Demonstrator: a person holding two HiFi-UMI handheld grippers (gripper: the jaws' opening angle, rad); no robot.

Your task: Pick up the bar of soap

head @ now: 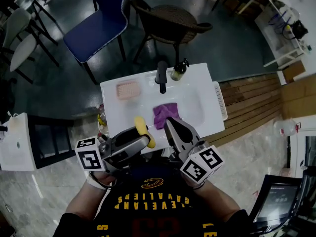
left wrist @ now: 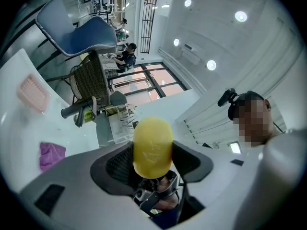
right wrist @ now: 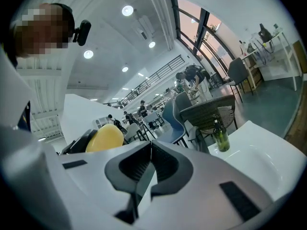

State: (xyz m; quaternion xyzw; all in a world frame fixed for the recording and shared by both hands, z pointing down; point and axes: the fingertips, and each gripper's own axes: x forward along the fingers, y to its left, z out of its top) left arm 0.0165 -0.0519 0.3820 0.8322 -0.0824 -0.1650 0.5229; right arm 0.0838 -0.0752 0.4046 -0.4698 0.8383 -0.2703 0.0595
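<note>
Over the white washbasin (head: 200,88), left tongs (head: 142,139) clench the oval yellow bar of soap (left wrist: 152,145), long axis jutting beyond their tips; right tongs (right wrist: 149,152), pressed together empty, hover beside.

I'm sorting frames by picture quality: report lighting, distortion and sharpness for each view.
Head view: dim and bent at the edges, though the white sink and yellow soap bar stand out. Left gripper view: heavy fisheye with black corners, ceiling lamps glaring, soap bar sharp in the left hand-held gripper. Right gripper view: same fisheye and lamp glare; the shut right hand-held gripper reads clearly.
</note>
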